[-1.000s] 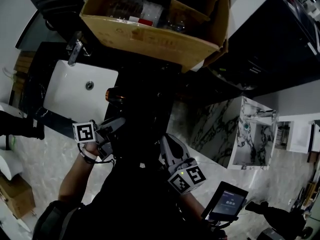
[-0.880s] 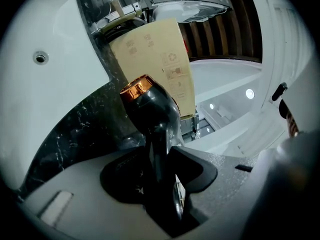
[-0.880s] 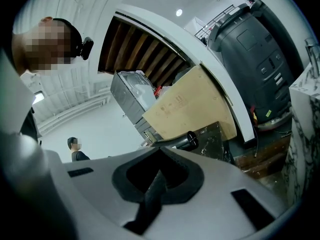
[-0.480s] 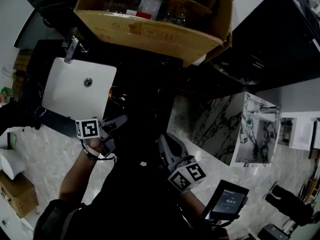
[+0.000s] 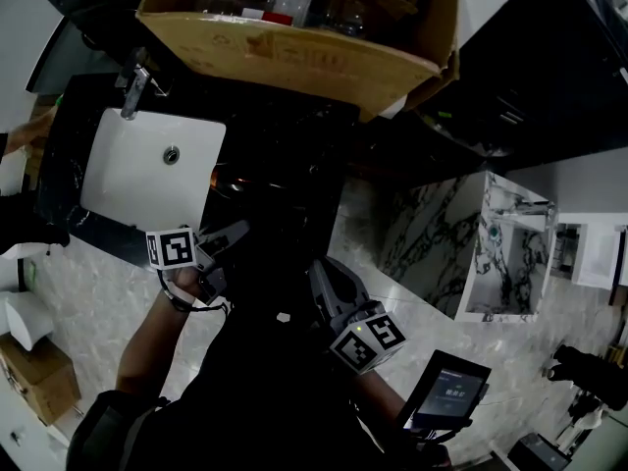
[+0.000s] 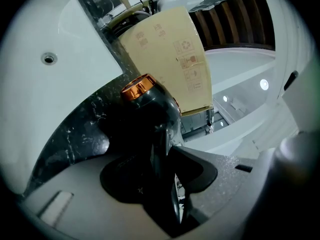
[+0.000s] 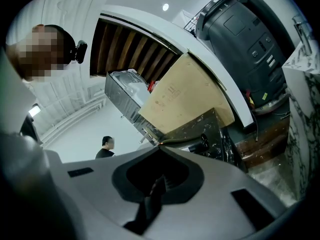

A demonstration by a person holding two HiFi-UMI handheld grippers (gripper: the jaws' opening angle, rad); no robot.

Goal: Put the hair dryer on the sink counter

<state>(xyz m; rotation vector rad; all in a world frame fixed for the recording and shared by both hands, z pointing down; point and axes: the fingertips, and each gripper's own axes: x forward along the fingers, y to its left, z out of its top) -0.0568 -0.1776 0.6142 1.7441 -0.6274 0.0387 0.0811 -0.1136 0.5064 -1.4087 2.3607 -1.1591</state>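
Left gripper (image 6: 161,160): fingers (image 6: 202,170) part-open and clamped on the handle of the black hair dryer (image 6: 150,106), copper nozzle pointing away. The dryer is over the dark marble worktop (image 6: 82,134), just beside the white sink (image 5: 137,170); whether it touches the worktop cannot be told. Right gripper (image 7: 160,148): fingers (image 7: 210,184) closed tip to tip, a thin dark strip in the hollow behind the tips, not identifiable; cardboard box (image 5: 294,57) stands on the worktop beyond the dryer.
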